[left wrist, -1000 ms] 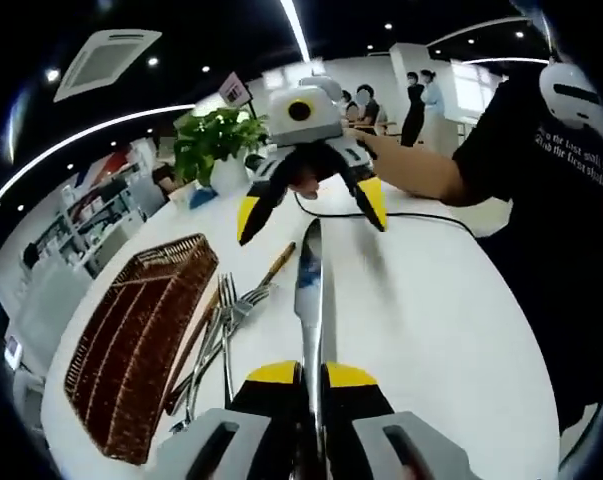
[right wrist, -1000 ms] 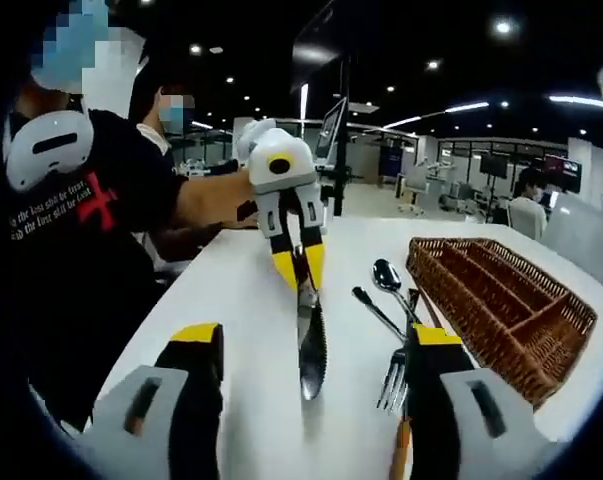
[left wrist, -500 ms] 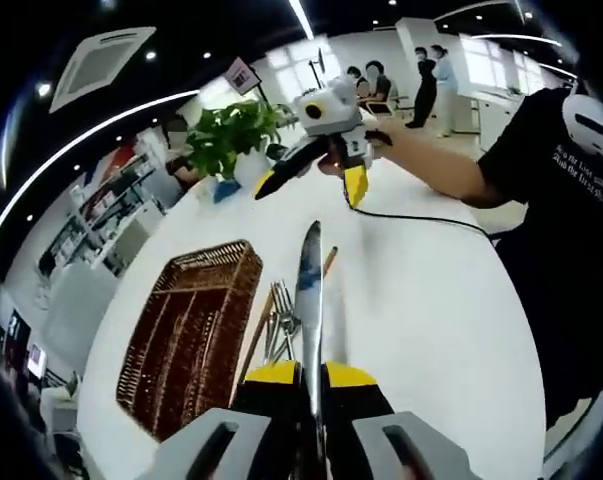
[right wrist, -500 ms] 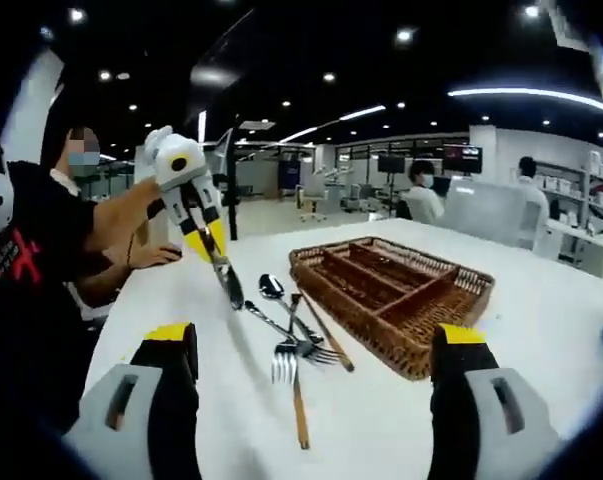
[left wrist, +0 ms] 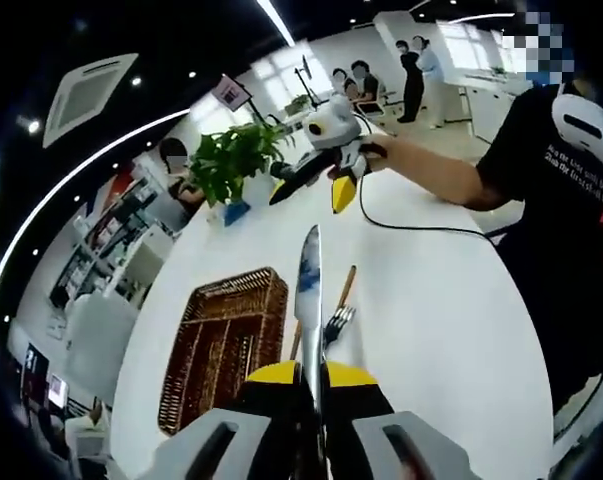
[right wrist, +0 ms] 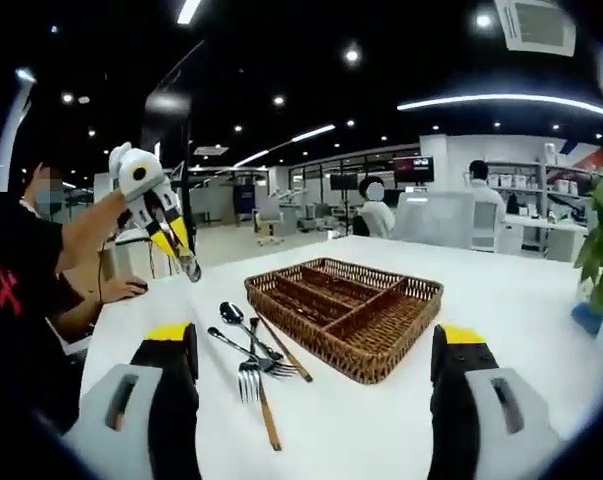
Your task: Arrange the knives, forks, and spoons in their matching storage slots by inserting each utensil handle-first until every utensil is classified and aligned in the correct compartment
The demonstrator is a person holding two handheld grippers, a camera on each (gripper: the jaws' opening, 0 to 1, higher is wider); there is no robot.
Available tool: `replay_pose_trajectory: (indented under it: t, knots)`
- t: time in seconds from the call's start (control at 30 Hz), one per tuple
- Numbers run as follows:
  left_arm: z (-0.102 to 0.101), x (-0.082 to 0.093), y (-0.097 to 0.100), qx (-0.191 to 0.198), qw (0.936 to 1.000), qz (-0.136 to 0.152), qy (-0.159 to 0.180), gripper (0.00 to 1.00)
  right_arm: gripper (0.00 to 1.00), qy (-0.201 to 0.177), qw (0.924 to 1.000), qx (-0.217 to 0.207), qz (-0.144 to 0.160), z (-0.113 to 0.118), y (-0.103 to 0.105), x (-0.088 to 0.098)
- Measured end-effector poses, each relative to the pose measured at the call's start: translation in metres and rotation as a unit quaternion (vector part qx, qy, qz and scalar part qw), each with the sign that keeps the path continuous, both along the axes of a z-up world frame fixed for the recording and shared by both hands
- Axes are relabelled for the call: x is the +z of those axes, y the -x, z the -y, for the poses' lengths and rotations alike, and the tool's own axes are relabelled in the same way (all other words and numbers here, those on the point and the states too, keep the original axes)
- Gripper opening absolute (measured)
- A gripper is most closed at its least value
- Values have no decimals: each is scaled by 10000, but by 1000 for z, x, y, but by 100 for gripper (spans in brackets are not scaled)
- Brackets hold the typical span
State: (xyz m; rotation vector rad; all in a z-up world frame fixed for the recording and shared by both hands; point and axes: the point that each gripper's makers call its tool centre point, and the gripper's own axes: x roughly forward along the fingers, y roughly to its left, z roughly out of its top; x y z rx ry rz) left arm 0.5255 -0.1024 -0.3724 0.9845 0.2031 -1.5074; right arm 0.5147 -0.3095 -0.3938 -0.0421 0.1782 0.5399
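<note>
Here the left tool (left wrist: 312, 375) grips a knife (left wrist: 308, 290) above the surface (left wrist: 431, 330); the right tool (right wrist: 316, 350) gapes wide before the wicker tray (right wrist: 346, 305), utensils (right wrist: 251, 350) lying beside it.

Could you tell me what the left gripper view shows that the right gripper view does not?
Left gripper view alone: a close look at the knife clamped in the left tongs, blade pointing away, and the whole potted plant at the table's far end.

Right gripper view alone: the wicker tray's compartments seen from the side, with nothing visible in them, and a spoon among the loose utensils.

Both: the white table, the tray, loose forks beside it, and the right tongs open.
</note>
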Motion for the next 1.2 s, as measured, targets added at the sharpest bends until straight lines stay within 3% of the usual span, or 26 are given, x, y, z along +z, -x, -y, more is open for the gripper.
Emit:
replay_pose_trajectory:
  t: [0.47, 1.2]
  knots:
    - [-1, 8, -2, 26, 9997, 222, -84, 6, 100, 181, 9998, -25, 51, 5, -4, 0]
    - [3, 7, -30, 127, 9991, 383, -104, 7, 100, 149, 9999, -12, 16, 5, -8, -2]
